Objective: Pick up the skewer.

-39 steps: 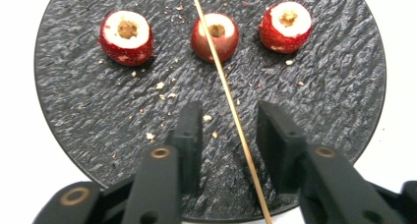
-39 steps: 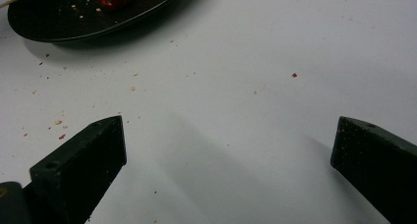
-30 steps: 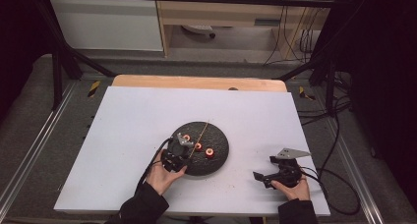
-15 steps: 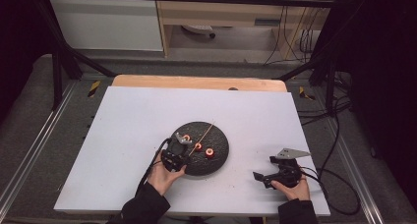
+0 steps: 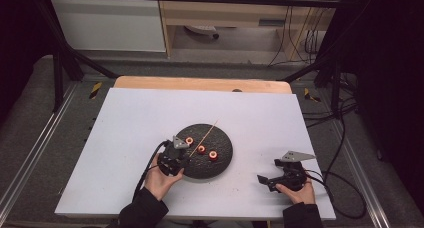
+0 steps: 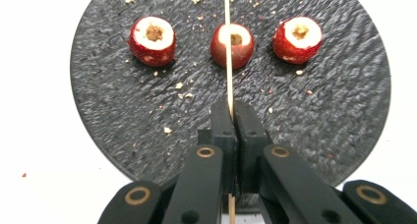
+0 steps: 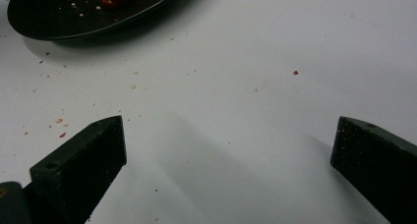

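- The left gripper [image 6: 230,117] pinches a thin wooden skewer [image 6: 228,47] over the black plate [image 6: 113,111], its line crossing the middle of three cored red fruits [image 6: 233,45].
- Judged step: spearing it; keep the skewer aimed at the core hole.
- The right gripper [image 7: 228,150] rests wide apart on the tabletop [image 7: 255,52] beside the plate, free to steady fruit.

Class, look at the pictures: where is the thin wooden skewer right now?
In the left gripper view the wooden skewer is pinched in the left claw, running up over the middle of three red fruits on the black plate.
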Demonstrator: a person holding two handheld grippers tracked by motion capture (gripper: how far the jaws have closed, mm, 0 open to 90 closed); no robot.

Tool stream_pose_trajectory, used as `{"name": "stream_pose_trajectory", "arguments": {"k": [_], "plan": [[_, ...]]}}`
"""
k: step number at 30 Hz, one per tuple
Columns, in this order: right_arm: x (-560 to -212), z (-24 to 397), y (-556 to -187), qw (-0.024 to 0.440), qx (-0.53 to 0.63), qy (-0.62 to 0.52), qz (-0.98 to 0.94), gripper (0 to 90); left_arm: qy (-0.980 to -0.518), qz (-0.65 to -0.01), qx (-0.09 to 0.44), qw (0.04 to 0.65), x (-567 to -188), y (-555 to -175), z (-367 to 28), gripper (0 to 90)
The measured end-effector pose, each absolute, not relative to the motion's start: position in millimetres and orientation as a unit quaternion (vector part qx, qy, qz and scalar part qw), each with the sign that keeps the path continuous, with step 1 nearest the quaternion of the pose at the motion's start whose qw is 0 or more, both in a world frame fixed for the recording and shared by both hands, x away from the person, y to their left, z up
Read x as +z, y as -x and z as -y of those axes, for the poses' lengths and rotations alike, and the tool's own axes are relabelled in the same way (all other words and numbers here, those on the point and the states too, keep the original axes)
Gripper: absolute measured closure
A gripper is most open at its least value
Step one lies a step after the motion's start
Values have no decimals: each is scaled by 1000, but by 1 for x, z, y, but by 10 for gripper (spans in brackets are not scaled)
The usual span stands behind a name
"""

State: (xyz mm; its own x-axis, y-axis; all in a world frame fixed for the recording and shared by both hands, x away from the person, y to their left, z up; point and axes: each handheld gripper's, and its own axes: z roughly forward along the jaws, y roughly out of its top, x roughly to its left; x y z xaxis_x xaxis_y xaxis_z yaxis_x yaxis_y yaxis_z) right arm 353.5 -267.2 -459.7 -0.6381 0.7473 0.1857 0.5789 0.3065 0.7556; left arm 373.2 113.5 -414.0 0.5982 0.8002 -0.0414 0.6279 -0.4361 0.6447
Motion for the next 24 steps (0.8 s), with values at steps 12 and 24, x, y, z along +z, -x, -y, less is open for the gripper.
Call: {"name": "stream_pose_trajectory", "arguments": {"k": [12,24], "plan": [[-460,267,-353,98,420,-416,-800,10,-830,-396,125,372,-409,-363,-152,880],[-459,260,-354,98,416,-414,-804,11,-823,-374,130,407,-422,-340,-197,880]]}}
